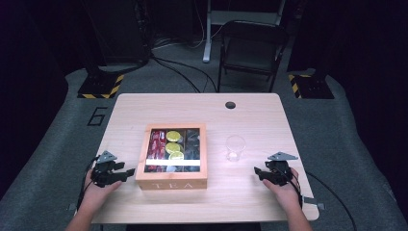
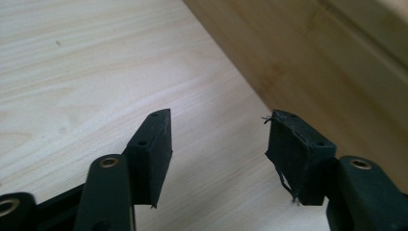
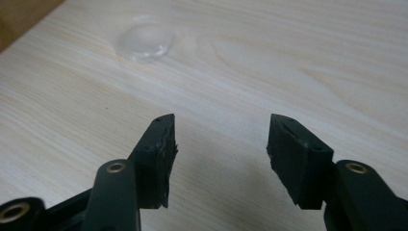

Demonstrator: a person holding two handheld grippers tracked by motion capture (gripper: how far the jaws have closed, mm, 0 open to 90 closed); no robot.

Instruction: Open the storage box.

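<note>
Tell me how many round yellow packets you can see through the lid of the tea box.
3, stacked in the tea box's middle compartment: the back one, the middle one, the front one. More may be hidden under them.

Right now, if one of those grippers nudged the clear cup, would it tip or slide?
The cup looks like thin clear plastic and seems empty, so it is probably very light and would likely slide on the smooth table. It is taller than wide, so a push near the rim might tip it. A hard squeeze could crumple it.
</note>
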